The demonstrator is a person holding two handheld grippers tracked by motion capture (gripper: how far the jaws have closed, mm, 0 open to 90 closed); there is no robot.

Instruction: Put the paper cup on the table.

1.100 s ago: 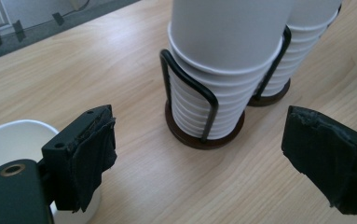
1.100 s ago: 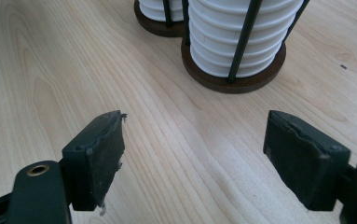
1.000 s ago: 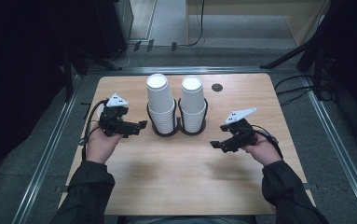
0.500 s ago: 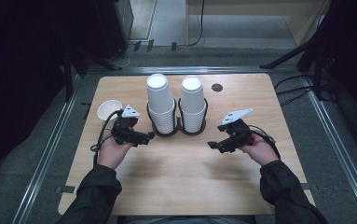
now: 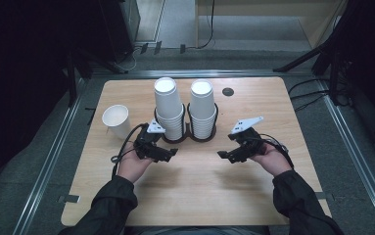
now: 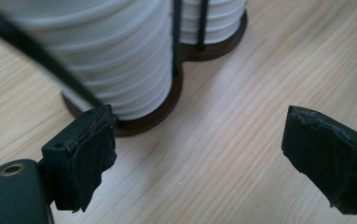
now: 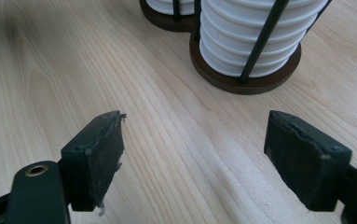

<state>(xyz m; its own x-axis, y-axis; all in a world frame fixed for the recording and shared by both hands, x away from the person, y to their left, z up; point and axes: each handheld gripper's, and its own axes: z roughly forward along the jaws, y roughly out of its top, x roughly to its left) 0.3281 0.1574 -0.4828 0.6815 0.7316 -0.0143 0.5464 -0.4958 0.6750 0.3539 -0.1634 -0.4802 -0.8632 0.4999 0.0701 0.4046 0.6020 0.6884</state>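
Observation:
Two tall stacks of white paper cups stand upside down in a dark double holder [image 5: 185, 139] at mid-table: the left stack [image 5: 169, 108] and the right stack [image 5: 202, 108]. A single white cup [image 5: 116, 120] stands upright, alone, near the table's left side. My left gripper [image 5: 169, 154] is open and empty just in front of the left stack [image 6: 115, 51]. My right gripper [image 5: 225, 155] is open and empty to the front right of the holder, its jaws facing the right stack [image 7: 255, 32].
The light wooden table [image 5: 195, 196] has a small dark round hole [image 5: 228, 91] near its far right. Metal rails run along both sides on the grey floor. Cables trail from both grippers.
The single white cup now stands alone at the left; my left gripper has let go of it and moved right toward the holder. The right gripper shifted slightly forward and left.

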